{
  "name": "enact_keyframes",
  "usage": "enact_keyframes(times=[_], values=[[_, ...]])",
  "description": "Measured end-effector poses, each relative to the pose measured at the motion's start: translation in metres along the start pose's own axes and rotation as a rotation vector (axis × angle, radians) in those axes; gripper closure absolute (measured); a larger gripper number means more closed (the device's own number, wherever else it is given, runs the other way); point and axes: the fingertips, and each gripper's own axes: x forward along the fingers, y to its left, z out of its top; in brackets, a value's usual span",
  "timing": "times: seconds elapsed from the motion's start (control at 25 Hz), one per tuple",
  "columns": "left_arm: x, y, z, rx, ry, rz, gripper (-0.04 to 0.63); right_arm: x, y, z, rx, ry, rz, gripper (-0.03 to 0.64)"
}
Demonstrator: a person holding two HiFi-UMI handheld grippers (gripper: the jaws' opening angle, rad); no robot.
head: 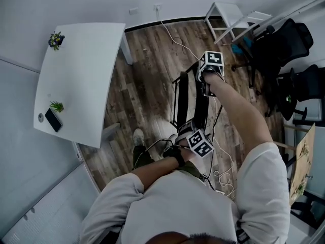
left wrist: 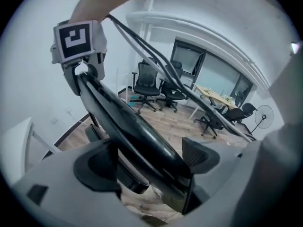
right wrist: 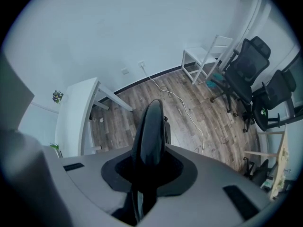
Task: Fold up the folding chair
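Observation:
The black folding chair (head: 182, 98) stands on the wood floor right in front of me, its panels close together and nearly upright. My right gripper (head: 207, 88) points straight down and is shut on the chair's glossy top edge (right wrist: 152, 126). My left gripper (head: 189, 130) is lower and nearer to me, tilted down. In the left gripper view the chair's black edge (left wrist: 128, 122) runs slantwise between the wide-apart jaws of the left gripper (left wrist: 147, 164), whose pads do not press on it. The right gripper (left wrist: 78, 74) shows clamped at that edge's far end.
A white table (head: 81, 80) with a phone (head: 53, 119) and two small plants stands to the left. A white chair (head: 231, 19) and black office chairs (head: 284, 50) fill the back right. A cable (head: 175, 42) trails over the floor. A wooden board (head: 302, 161) stands at the right.

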Motion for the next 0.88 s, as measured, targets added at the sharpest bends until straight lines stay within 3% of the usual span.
enact_keyframes(times=[0.2, 0.44, 0.88], values=[[-0.014, 0.007, -0.007, -0.015, -0.016, -0.011, 0.223, -0.009, -0.002, -0.003, -0.002, -0.012, -0.003, 0.541], [-0.035, 0.032, -0.008, -0.083, -0.023, -0.008, 0.285, -0.022, 0.009, 0.006, 0.039, -0.044, 0.035, 0.543], [-0.088, 0.105, -0.046, -0.148, -0.003, 0.059, 0.308, -0.012, 0.113, 0.025, -0.023, -0.057, 0.078, 0.54]])
